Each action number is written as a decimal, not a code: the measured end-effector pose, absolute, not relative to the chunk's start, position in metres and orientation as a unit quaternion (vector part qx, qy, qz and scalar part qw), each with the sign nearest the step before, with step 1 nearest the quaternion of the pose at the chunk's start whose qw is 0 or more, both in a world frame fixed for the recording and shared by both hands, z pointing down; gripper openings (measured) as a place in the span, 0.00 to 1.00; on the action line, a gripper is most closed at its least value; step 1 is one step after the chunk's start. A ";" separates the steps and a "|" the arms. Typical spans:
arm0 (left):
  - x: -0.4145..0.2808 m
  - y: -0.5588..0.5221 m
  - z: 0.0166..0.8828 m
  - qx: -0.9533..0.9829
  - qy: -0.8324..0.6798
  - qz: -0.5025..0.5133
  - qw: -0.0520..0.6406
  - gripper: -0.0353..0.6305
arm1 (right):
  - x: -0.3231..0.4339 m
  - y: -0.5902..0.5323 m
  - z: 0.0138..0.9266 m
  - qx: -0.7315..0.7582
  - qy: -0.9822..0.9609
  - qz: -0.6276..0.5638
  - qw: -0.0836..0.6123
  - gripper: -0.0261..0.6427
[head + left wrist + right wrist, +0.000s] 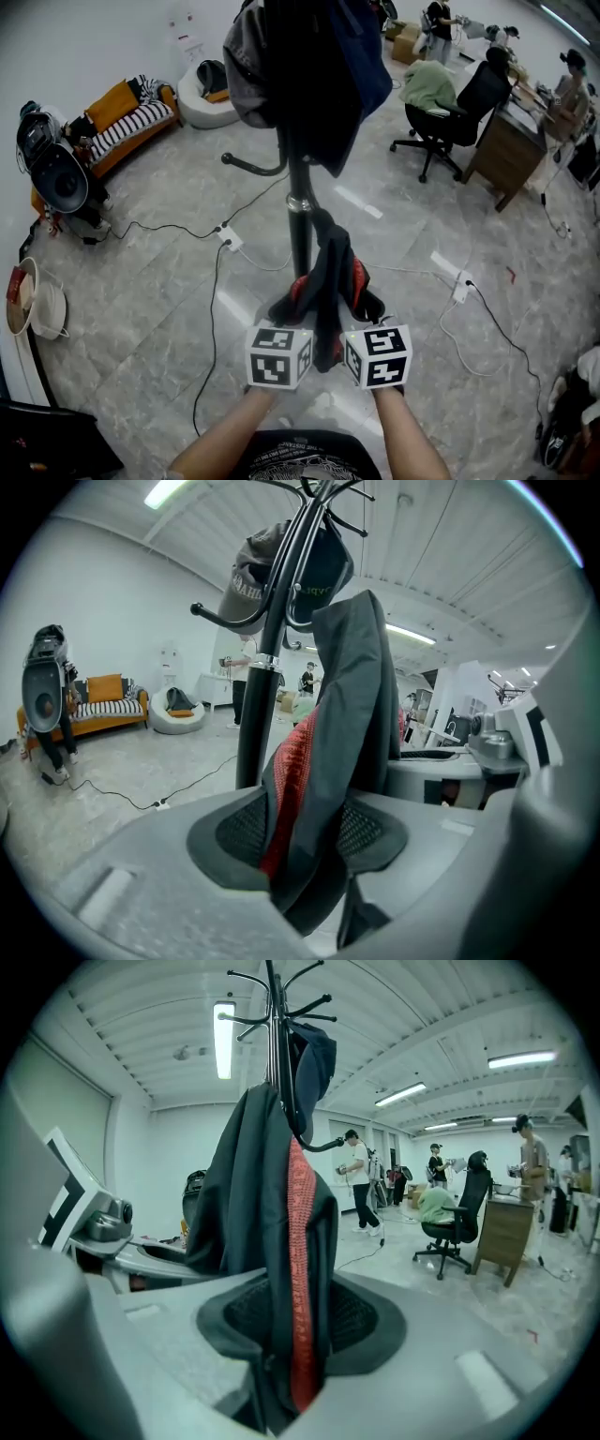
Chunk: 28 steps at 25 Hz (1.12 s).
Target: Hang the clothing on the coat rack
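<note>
A dark garment with red lining [328,272] hangs down along the black coat rack pole [299,220], its lower end between my two grippers. The left gripper [286,307] and right gripper [367,305] sit side by side just below it, marker cubes toward me. In the left gripper view the garment [347,714] drapes through the gap of the open left gripper [309,855], with the rack pole [258,696] behind. In the right gripper view the garment [253,1194] hangs likewise through the open right gripper [291,1335], below the rack's hooks [273,1016].
A grey cap [246,583] and a dark blue garment [323,66] hang at the rack's top. Cables and power strips [230,238] cross the tiled floor. An orange sofa [122,117] stands at the left; people sit at desks [441,89] at the back right.
</note>
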State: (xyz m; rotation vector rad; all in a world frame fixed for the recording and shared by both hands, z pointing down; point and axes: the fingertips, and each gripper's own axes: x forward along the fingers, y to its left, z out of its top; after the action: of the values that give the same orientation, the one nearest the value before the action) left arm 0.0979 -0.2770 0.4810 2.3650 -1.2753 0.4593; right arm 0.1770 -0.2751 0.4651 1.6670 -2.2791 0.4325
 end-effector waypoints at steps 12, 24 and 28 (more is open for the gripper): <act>0.094 -0.259 0.472 0.861 -0.438 0.170 0.198 0.36 | 0.174 -0.252 0.454 0.598 -0.775 0.146 0.143 0.25; 0.091 -0.243 0.456 0.872 -0.428 0.159 0.175 0.36 | 0.167 -0.228 0.441 0.605 -0.772 0.135 0.138 0.25; 0.093 -0.235 0.449 0.878 -0.420 0.155 0.168 0.36 | 0.161 -0.219 0.439 0.605 -0.773 0.132 0.137 0.25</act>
State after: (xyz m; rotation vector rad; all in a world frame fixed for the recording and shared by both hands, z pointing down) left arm 0.0927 -0.2350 0.4490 2.4985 -1.1932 0.4409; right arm 0.1614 -0.2189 0.4393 1.7515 -2.2360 0.3811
